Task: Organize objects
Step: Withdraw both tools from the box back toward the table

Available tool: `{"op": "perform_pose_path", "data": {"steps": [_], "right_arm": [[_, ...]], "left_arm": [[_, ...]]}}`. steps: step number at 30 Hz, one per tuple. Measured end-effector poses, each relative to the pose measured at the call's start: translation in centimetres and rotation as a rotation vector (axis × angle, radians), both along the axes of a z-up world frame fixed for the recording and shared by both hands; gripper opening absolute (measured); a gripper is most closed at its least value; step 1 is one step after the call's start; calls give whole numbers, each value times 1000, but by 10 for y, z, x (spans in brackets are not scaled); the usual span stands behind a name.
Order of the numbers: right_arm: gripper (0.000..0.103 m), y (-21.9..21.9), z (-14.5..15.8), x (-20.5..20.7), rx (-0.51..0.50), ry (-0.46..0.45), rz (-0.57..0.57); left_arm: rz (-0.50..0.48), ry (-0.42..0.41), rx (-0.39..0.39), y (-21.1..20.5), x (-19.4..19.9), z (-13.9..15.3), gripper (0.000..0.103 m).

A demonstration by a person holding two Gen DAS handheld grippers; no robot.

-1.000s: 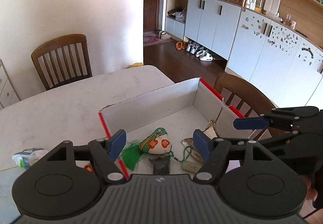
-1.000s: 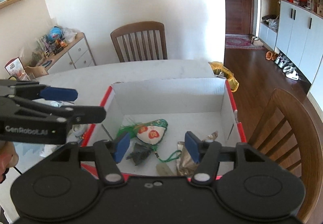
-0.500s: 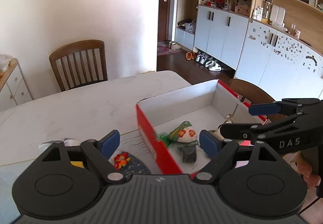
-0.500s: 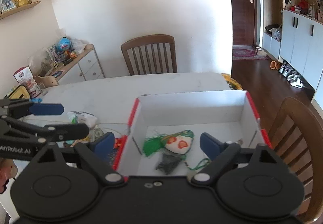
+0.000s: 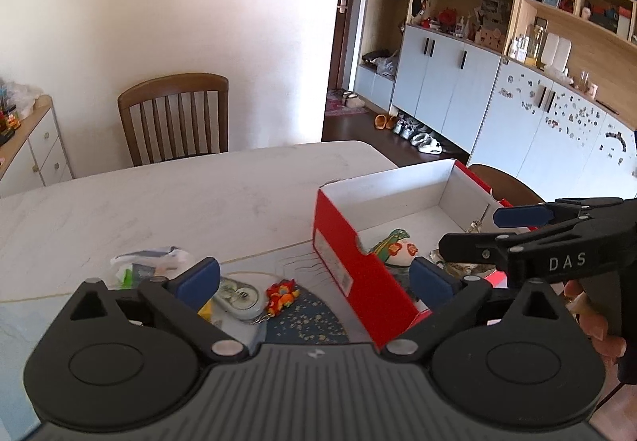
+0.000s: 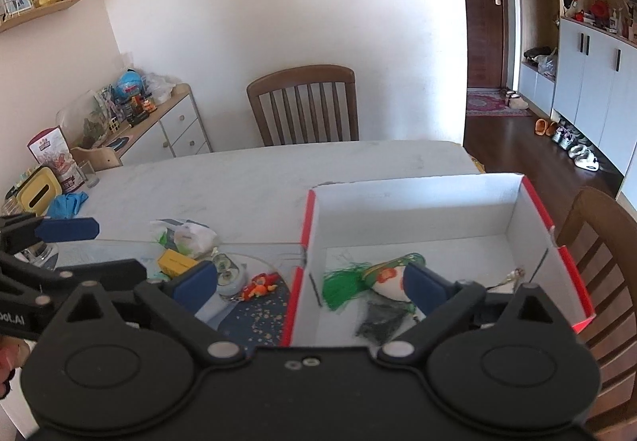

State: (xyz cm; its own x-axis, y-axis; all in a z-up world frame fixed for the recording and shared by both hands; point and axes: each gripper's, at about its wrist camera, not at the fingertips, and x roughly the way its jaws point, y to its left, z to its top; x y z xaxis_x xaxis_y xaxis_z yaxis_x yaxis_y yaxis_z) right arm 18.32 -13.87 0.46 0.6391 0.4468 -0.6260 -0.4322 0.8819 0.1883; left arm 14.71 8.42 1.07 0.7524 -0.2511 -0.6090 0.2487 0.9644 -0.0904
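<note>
A: Left wrist view first: the left gripper (image 5: 314, 276) hangs over the table (image 5: 167, 198) with its jaws opening wide and pinching nothing. Between the pads, at about 11 o'clock of the gripper body, lie a small red-and-orange toy (image 5: 282, 291) and a round metal tin (image 5: 238, 297); a crumpled plastic bag (image 5: 153, 262) sits further out at 10 o'clock.

B: And the right gripper (image 6: 310, 283)?

A: Its jaws are opening too, with nothing pressed between them. It straddles the left wall of the red box (image 6: 430, 186).

B: So how should the next pick go?

A: I'd judge the loose things left of the box are next. Take one item at a time, bring the spread pads down either side of the toy, clear of the tin touching it, and close only once both pads flank it. The two tools sit near each other, so keep one back while the other reaches.

B: What does the box hold?

A: A white embroidered pouch (image 6: 392, 276) with a green tassel (image 6: 342, 287) near the middle, a dark crumpled piece (image 6: 380, 321) at 6 o'clock of it, and something metallic (image 6: 513, 276) at 3 o'clock, too small to name. The far half is bare.
</note>
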Motion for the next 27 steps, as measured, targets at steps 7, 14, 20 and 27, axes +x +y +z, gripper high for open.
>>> {"op": "perform_pose_path", "data": {"steps": [7, 14, 20, 27], "right_arm": [[100, 26, -4, -4, -13, 8, 9], [100, 53, -12, -7, -28, 22, 35], [99, 79, -22, -7, -40, 43, 59], [99, 112, -43, -1, -78, 79, 97]], "left_arm": [[47, 40, -16, 38, -4, -19, 103], [98, 80, -17, 76, -11, -45, 103], [139, 104, -39, 103, -17, -68, 103], [151, 122, 24, 115, -13, -103, 103]]}}
